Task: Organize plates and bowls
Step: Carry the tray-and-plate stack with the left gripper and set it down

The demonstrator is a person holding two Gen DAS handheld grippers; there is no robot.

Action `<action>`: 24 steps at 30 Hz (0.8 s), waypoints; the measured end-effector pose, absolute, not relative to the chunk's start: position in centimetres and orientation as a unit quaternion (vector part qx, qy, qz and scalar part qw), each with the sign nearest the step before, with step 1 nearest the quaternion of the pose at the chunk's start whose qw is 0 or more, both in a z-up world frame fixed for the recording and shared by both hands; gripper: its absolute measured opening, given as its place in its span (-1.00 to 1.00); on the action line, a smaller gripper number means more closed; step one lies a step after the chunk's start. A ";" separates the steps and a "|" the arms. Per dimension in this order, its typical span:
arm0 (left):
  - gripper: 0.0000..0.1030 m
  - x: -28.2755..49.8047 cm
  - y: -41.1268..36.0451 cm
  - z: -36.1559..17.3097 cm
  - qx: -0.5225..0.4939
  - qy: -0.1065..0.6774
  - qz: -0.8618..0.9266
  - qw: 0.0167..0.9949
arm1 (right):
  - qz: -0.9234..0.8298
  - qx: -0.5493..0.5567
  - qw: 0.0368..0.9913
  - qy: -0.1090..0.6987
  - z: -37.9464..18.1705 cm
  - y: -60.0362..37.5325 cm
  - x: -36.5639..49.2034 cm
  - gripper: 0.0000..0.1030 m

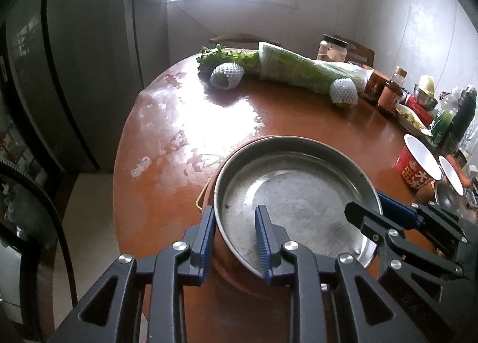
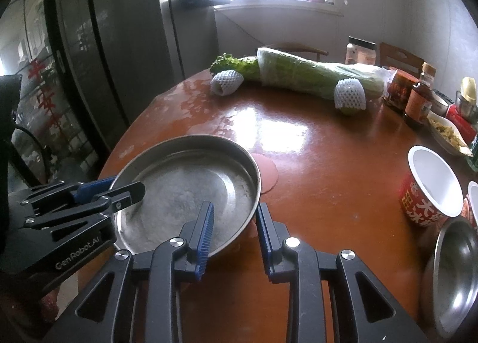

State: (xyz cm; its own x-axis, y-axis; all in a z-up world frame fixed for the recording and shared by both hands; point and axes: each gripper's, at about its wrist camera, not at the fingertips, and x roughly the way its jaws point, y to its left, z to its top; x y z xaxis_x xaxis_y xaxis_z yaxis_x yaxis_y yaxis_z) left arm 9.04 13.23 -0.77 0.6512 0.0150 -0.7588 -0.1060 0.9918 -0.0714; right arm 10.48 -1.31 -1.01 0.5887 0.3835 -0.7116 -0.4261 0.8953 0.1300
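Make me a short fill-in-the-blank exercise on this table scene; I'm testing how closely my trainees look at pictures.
1. The metal plate has ___ grippers straddling its rim.
2. The left gripper has one finger inside the plate and one ___ it.
3. The red paper cup stands ___, its white inside showing.
4. The foam nets by the greens are coloured ___.

Missing words: two; outside; upright; white.
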 end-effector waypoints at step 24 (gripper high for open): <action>-0.18 7.3 12.6 2.2 -0.055 0.383 0.040 0.921 | 0.231 -0.016 0.900 0.369 1.4 -2.6 9.5 -0.24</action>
